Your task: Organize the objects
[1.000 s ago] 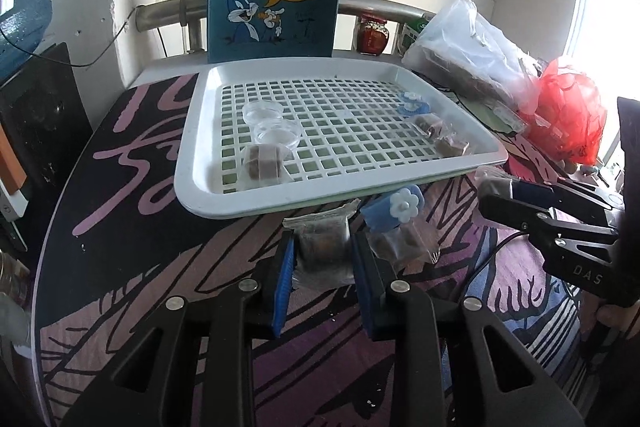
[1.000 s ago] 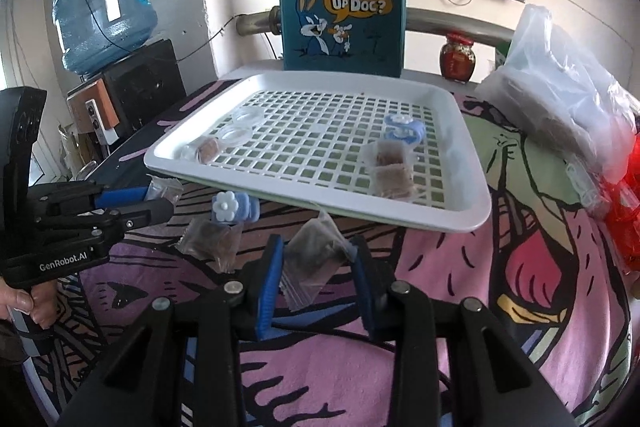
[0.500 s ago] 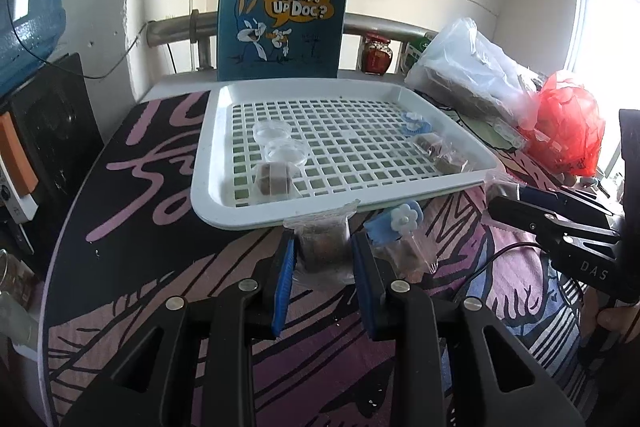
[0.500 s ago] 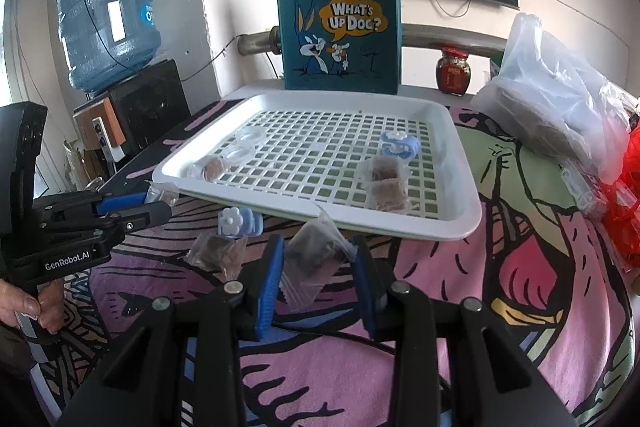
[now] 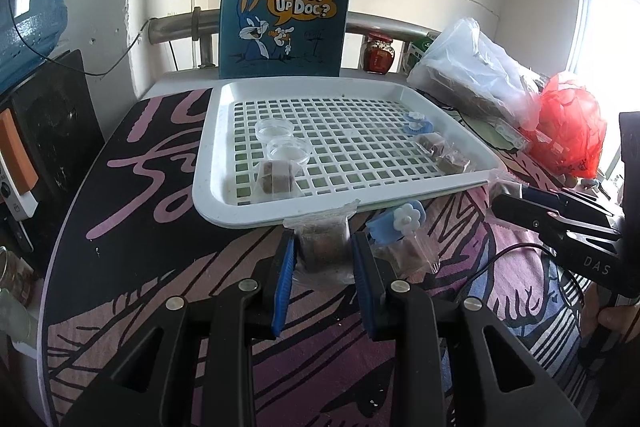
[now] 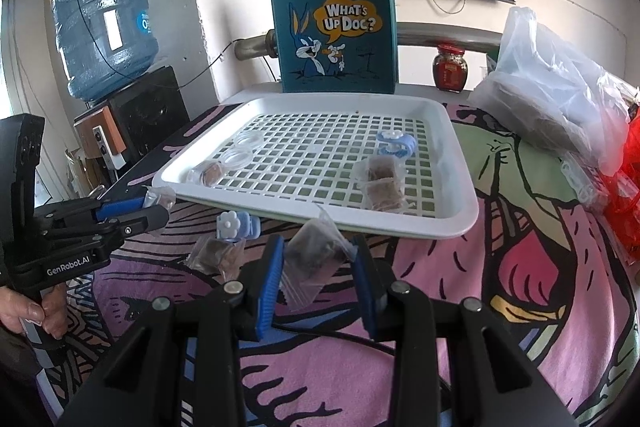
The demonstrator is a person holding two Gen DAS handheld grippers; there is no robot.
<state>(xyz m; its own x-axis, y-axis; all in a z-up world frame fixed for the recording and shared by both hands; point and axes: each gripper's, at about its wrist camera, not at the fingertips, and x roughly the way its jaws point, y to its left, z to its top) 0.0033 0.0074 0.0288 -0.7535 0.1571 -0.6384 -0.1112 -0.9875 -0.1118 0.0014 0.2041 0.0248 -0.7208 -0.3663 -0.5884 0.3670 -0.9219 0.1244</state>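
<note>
**Both hand-held grippers carry a sachet at the tray's near edge**

Left wrist view: Against a second ago, the white plastic tray [image 5: 460, 131] sits higher and smaller in the frame, and the blue tote bag [image 5: 286, 11] shows more of its handles; the clamp is unchanged. The left hand-held gripper [image 5: 322, 259] is clamped on a clear plastic sachet [image 5: 320, 247] with a brown block inside. The sachet stands roughly upright at lower centre, its crinkled top edge overlapping the tray's near rim in the picture. Just right of it on the patterned surface [image 5: 140, 259] lies a blue flower-shaped clip [image 5: 396, 223] touching another sachet [image 5: 412, 255]. Inside the tray's square grid are two round clear lids [image 5: 280, 137], a bagged brown block [image 5: 276, 179] at lower left, and a second flower clip [image 5: 418, 121] with two bagged blocks [image 5: 444, 153] at right. The other gripper enters from the right edge.

Right wrist view: The tray [image 6: 456, 227] has likewise drawn back and up since the earlier frame. The right hand-held gripper [image 6: 318, 259] is closed on a clear sachet of dark material [image 6: 312, 251], tilted with its long axis running from lower left to upper right. The flower clip [image 6: 236, 225] and loose sachet [image 6: 218, 255] lie to its left. The left hand-held gripper [image 6: 156, 205] at middle left pinches its sachet [image 6: 162, 195] beside the tray's corner.
</note>
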